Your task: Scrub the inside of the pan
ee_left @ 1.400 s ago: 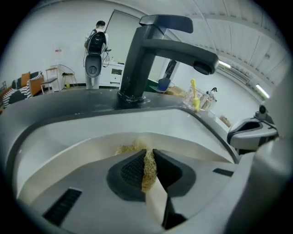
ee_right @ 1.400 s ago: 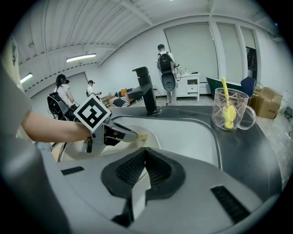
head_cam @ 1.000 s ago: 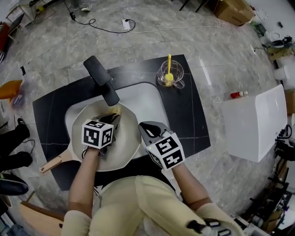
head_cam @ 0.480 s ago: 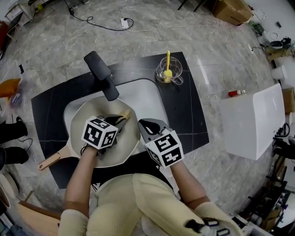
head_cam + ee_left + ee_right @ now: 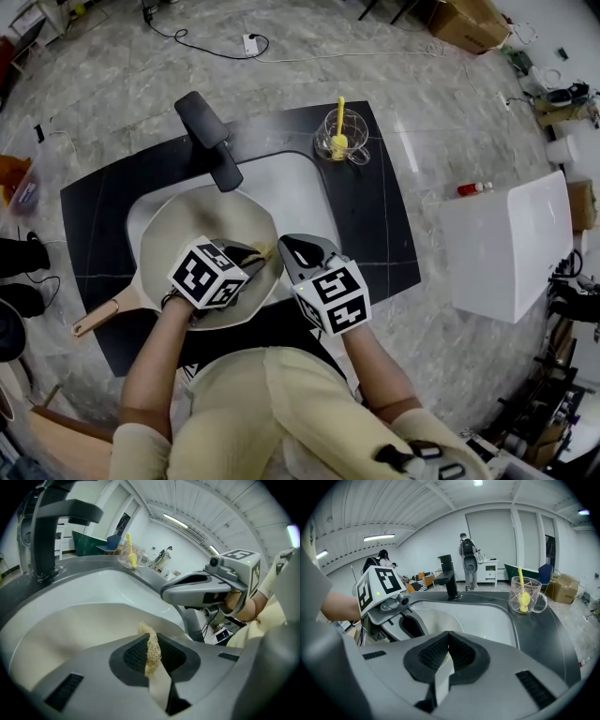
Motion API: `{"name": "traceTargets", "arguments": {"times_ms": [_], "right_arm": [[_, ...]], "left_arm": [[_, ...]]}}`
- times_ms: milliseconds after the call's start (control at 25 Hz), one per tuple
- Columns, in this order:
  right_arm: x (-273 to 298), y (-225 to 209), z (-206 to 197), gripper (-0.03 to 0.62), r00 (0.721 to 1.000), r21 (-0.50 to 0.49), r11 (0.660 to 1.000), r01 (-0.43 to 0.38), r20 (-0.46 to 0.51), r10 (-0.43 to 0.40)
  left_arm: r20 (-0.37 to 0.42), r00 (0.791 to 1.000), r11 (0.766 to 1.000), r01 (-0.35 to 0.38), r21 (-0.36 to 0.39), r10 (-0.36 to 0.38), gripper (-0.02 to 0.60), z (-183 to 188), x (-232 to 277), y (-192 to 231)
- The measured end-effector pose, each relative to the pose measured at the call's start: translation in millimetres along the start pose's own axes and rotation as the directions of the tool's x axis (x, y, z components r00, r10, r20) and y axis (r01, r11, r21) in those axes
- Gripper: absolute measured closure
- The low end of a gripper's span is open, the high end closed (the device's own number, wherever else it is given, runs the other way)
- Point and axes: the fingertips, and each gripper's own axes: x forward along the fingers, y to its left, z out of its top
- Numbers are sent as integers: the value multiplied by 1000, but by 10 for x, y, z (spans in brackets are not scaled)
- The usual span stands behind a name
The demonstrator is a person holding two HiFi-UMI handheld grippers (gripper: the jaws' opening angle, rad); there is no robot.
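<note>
A cream pan [image 5: 187, 234] lies in the white sink [image 5: 300, 202], its wooden handle [image 5: 94, 319] pointing to the near left. My left gripper [image 5: 255, 253] is inside the pan near its right rim, shut on a yellowish fibrous scrubber [image 5: 151, 646] that sticks out between the pads. My right gripper [image 5: 292, 247] sits at the pan's right rim with its jaws shut; a sliver of cream rim shows between the pads [image 5: 440, 649]. From the left gripper view, the right gripper [image 5: 187, 585] hangs just over the rim. The pan's inside [image 5: 433, 618] looks bare.
A black faucet [image 5: 211, 141] reaches over the sink from the far left. A glass mug holding something yellow [image 5: 342, 136] stands on the black counter [image 5: 375, 216] at the back right. A white box [image 5: 511, 248] and a small red bottle [image 5: 473, 189] are on the floor to the right.
My left gripper has dragged the scrubber across the pan toward the right, nearer rim. The right gripper has stayed at the rim.
</note>
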Motion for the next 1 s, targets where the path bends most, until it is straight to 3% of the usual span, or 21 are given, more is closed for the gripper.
{"name": "traceTargets", "arguments": {"times_ms": [320, 560, 840, 1000], "right_arm": [[-8, 131, 40, 580, 1000, -19, 1000, -25, 2, 25], [25, 199, 38, 580, 999, -37, 998, -47, -8, 47], [96, 299, 34, 580, 996, -71, 994, -89, -30, 87], [140, 375, 34, 580, 993, -95, 989, -115, -42, 111]], "left_arm": [[-83, 994, 994, 73, 82, -66, 531, -155, -93, -301], [-149, 973, 974, 195, 115, -177, 531, -302, -203, -545], [-228, 956, 963, 221, 153, -183, 531, -458, -371, -656], [-302, 931, 943, 271, 192, -206, 531, -589, -463, -746]]}}
